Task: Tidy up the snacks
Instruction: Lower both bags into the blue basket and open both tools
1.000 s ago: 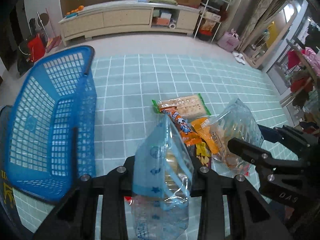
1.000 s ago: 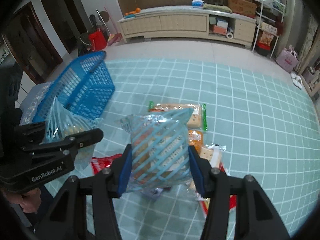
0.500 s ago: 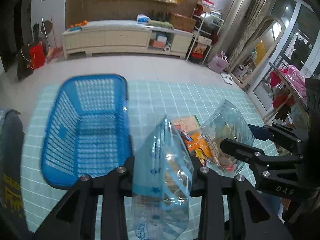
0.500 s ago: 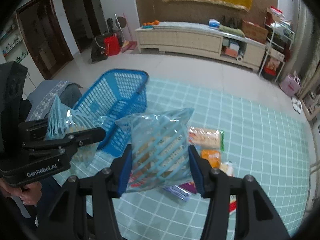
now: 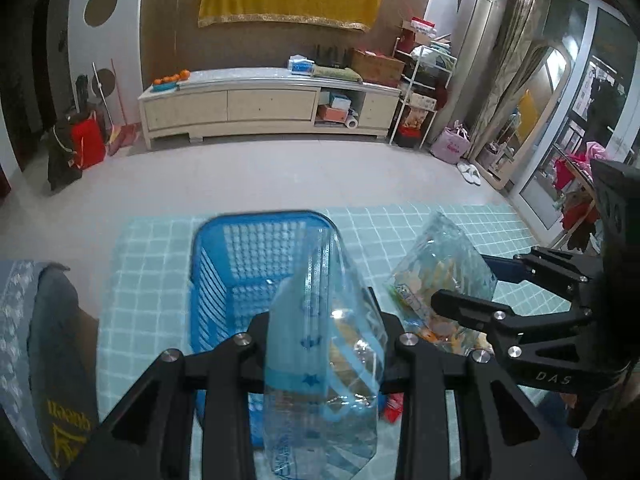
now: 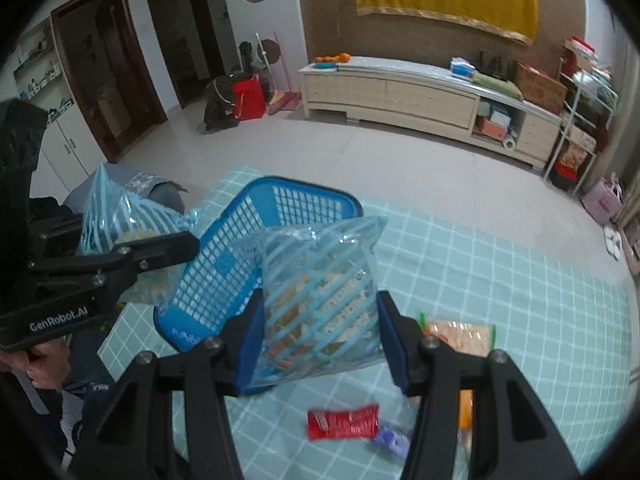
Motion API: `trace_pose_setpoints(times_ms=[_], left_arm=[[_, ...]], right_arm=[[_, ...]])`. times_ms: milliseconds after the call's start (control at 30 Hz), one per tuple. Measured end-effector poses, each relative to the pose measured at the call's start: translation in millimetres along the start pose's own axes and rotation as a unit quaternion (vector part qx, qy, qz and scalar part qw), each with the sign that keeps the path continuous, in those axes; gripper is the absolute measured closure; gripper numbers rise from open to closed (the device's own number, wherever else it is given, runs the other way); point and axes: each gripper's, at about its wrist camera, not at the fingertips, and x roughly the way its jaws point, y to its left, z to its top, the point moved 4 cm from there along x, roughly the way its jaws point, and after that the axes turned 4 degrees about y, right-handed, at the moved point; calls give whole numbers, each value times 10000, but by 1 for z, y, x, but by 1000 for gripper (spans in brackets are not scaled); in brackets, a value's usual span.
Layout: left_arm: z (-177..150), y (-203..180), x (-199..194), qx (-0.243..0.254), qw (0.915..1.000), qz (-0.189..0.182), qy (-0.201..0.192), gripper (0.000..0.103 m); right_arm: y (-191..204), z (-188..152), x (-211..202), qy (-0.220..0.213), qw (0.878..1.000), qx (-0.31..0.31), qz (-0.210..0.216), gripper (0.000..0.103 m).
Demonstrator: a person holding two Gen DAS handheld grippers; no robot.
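My left gripper (image 5: 326, 336) is shut on a clear blue snack bag with stars (image 5: 320, 360), held above the near end of the blue basket (image 5: 240, 276). My right gripper (image 6: 320, 328) is shut on a blue-striped snack bag (image 6: 320, 292), held just right of the basket (image 6: 256, 248). Each gripper with its bag shows in the other view: the right one (image 5: 460, 302) with the striped bag (image 5: 440, 264), the left one (image 6: 160, 248) with the starred bag (image 6: 116, 224). The basket looks empty inside.
On the teal checked mat (image 6: 500, 280) lie a cracker pack (image 6: 460, 334), a red packet (image 6: 344, 422) and a purple packet (image 6: 390, 438). A grey cushion (image 5: 48, 340) lies left of the mat. A long cabinet (image 5: 272, 104) stands by the far wall.
Both grippers have risen and swung left with their bags. The basket, which was off to the left, now sits straight ahead under the left bag. The snack pile has dropped low in view.
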Motion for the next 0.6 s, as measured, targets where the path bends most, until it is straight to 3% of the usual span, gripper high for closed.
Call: trace_pose_setpoints(times_ms=[333, 600], left_arm=[[24, 38, 40, 82, 9995, 100, 277, 72], [38, 52, 71, 212, 9989, 103, 416, 72]], right_arm=[[11, 42, 53, 233, 9996, -66, 109, 45], [8, 49, 90, 578, 9980, 110, 210, 45]])
